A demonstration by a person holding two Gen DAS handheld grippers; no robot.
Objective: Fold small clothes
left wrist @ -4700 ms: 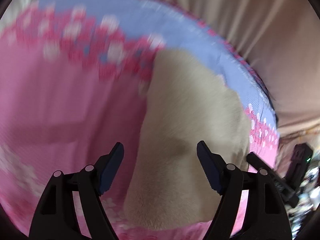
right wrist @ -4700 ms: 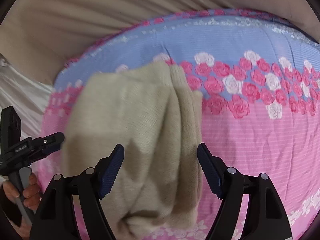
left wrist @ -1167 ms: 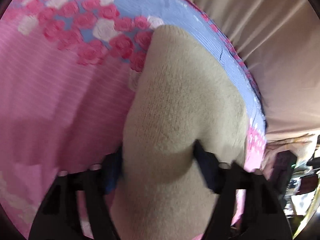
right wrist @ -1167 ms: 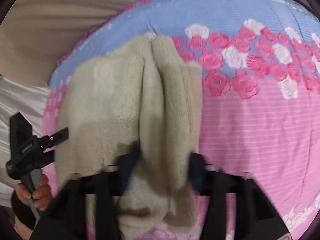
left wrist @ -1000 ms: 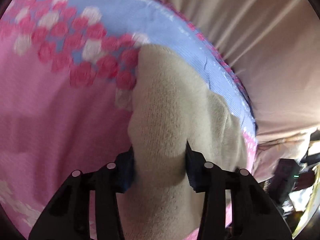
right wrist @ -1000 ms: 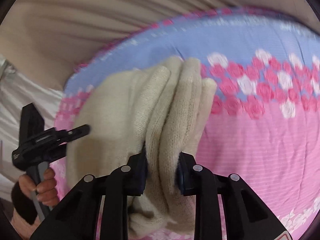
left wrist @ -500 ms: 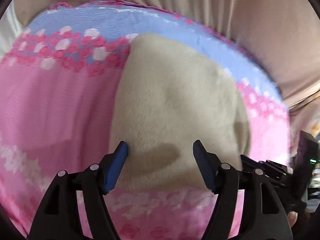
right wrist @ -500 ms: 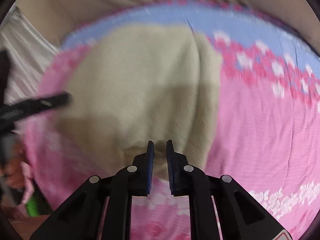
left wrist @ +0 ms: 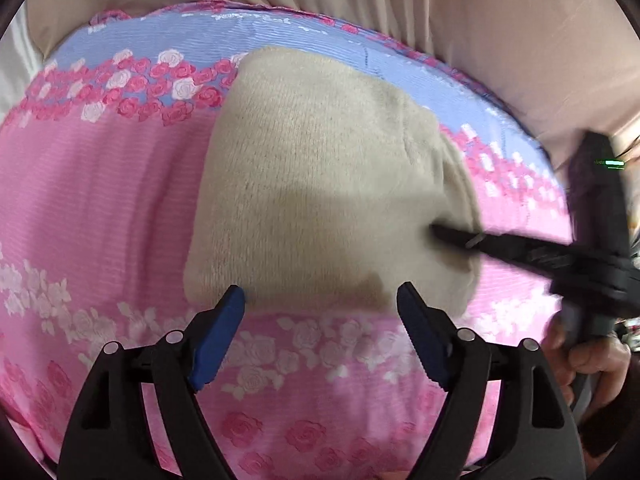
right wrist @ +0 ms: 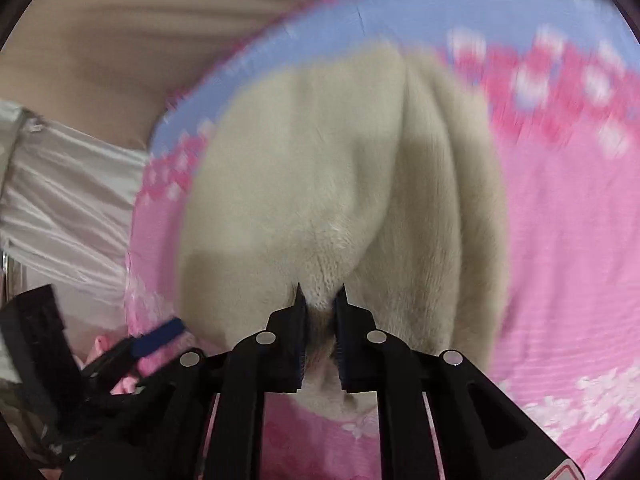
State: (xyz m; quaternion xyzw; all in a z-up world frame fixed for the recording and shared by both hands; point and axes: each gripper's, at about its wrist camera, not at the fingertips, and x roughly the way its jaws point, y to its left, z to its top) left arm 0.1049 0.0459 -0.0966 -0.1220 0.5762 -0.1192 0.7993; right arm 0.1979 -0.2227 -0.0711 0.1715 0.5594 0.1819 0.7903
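Observation:
A folded beige knit garment (left wrist: 320,184) lies on the pink and blue rose-print bedsheet (left wrist: 96,208). My left gripper (left wrist: 320,308) is open at the garment's near edge, with nothing between its blue pads. My right gripper (right wrist: 320,300) is shut on a pinch of the beige garment (right wrist: 332,184) at its near edge. In the left wrist view the right gripper (left wrist: 440,234) reaches in from the right and its tip presses into the garment's right side. The left gripper (right wrist: 160,336) shows at the lower left of the right wrist view.
A beige curtain (left wrist: 460,20) hangs behind the bed. White fabric (right wrist: 60,200) lies off the bed's left edge in the right wrist view. The person's hand (left wrist: 588,360) holds the right gripper at the far right.
Both grippers closed on the garment a second ago. The left gripper has since opened and drawn back. The right gripper stays shut and now pinches the garment's near edge.

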